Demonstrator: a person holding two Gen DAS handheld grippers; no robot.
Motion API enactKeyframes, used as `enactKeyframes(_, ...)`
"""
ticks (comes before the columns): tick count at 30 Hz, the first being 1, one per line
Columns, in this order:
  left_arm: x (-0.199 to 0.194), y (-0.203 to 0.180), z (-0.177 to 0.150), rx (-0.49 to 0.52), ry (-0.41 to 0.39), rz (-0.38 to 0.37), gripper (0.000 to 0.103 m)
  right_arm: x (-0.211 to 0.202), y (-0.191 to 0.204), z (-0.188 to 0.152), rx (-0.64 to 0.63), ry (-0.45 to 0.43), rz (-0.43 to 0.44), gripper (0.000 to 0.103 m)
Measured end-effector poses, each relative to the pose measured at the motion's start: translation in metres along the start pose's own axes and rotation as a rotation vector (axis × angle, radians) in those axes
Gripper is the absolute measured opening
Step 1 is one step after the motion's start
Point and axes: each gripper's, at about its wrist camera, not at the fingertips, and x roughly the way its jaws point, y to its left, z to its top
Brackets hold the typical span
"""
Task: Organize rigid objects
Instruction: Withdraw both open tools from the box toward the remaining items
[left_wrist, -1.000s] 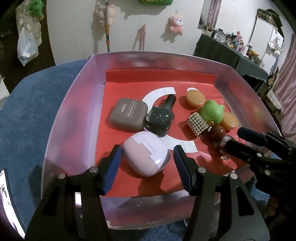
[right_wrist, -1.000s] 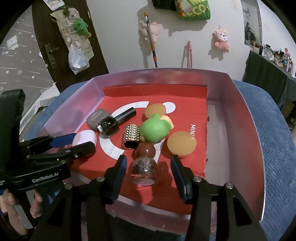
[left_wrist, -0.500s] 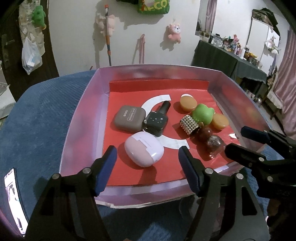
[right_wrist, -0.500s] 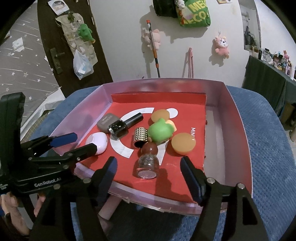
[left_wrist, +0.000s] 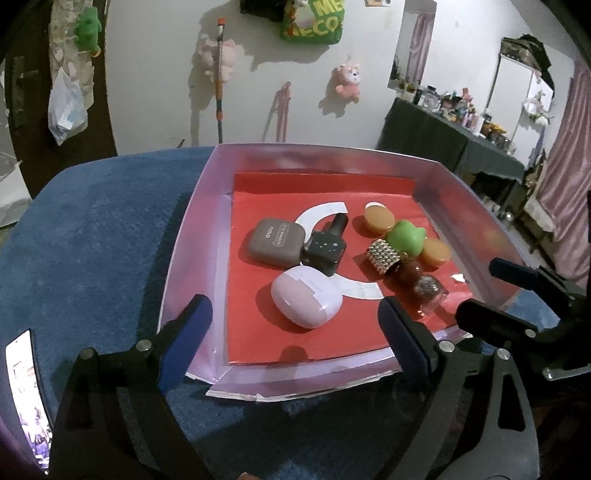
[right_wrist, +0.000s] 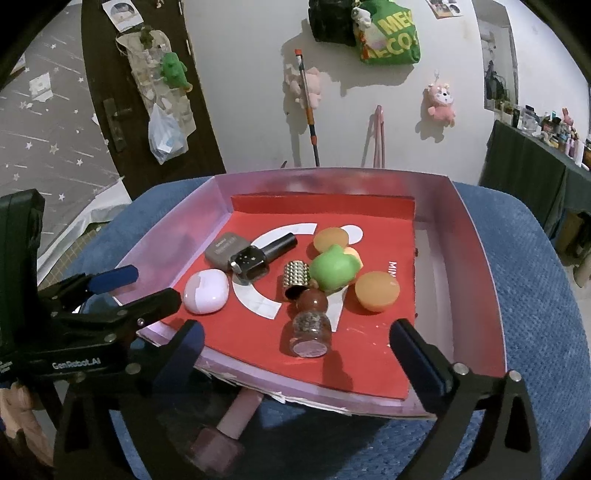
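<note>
Left gripper (left_wrist: 291, 328): jaws spread, just been opening, nothing clamped; lilac case (left_wrist: 306, 297) lies just ahead in the tray (left_wrist: 192, 236). Right gripper (right_wrist: 299, 350): jaws spread, just been opening; glass bottle (right_wrist: 308, 326) lies free between its fingers.

Both wrist cameras look steeply down along their tongs, from near the tray's (left_wrist: 192, 236) front edge toward the wall; the left views it from the left, the right from the right, sharing its contents.

Pink plush (left_wrist: 347, 78), green bag (right_wrist: 391, 38), broom (right_wrist: 308, 110) on wall; blue cushion (left_wrist: 92, 236) below.
</note>
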Motion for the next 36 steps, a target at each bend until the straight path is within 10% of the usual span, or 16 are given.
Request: enactKeyframes(36, -0.045, -0.018, -0.033, 0.015, -0.026, 0.045, 0.099, -0.038, 0.015, -0.046, -0.046, -0.009, 0.054, 0.103)
